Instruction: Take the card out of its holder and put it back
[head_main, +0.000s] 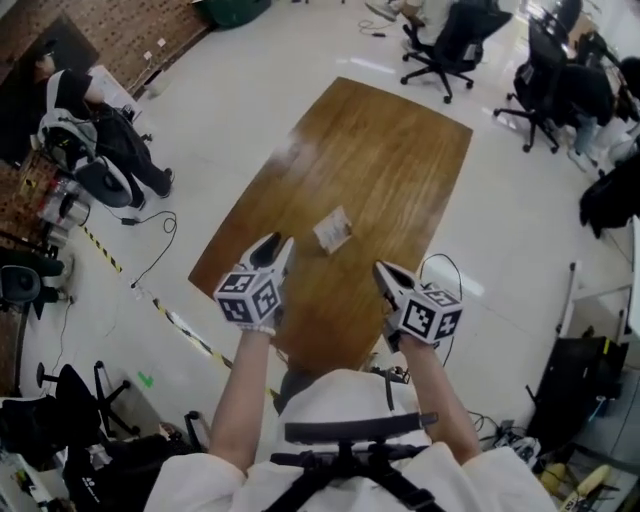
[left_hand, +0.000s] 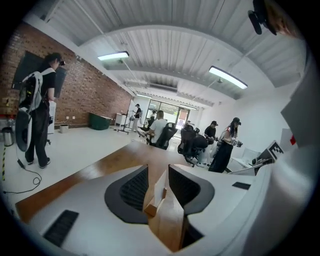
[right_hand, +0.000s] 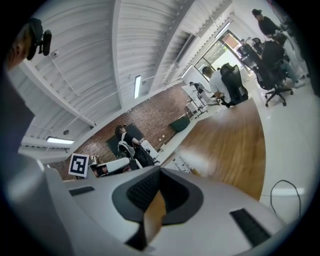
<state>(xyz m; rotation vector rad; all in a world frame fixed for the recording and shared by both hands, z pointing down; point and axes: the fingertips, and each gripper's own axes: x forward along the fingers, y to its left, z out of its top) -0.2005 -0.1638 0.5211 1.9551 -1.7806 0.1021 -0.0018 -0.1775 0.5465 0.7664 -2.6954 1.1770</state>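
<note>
A white card (head_main: 333, 229) stands in its small wooden holder on the brown table (head_main: 380, 150), near the front middle. My left gripper (head_main: 280, 246) hovers just left of it and is open with nothing held. Along its jaws (left_hand: 158, 168) I see the card (left_hand: 160, 186) upright in the holder (left_hand: 149, 209), lying beyond the tips and apart from the pads. My right gripper (head_main: 383, 271) hangs to the right of the card. Its jaw tips (right_hand: 160, 171) meet, with only table wood showing below them.
Black office chairs (head_main: 450, 45) and seated people are beyond the table's far right corner. A person with a backpack (head_main: 95, 130) stands at the left by a brick wall. A black cable (head_main: 155, 250) lies on the floor left of the table.
</note>
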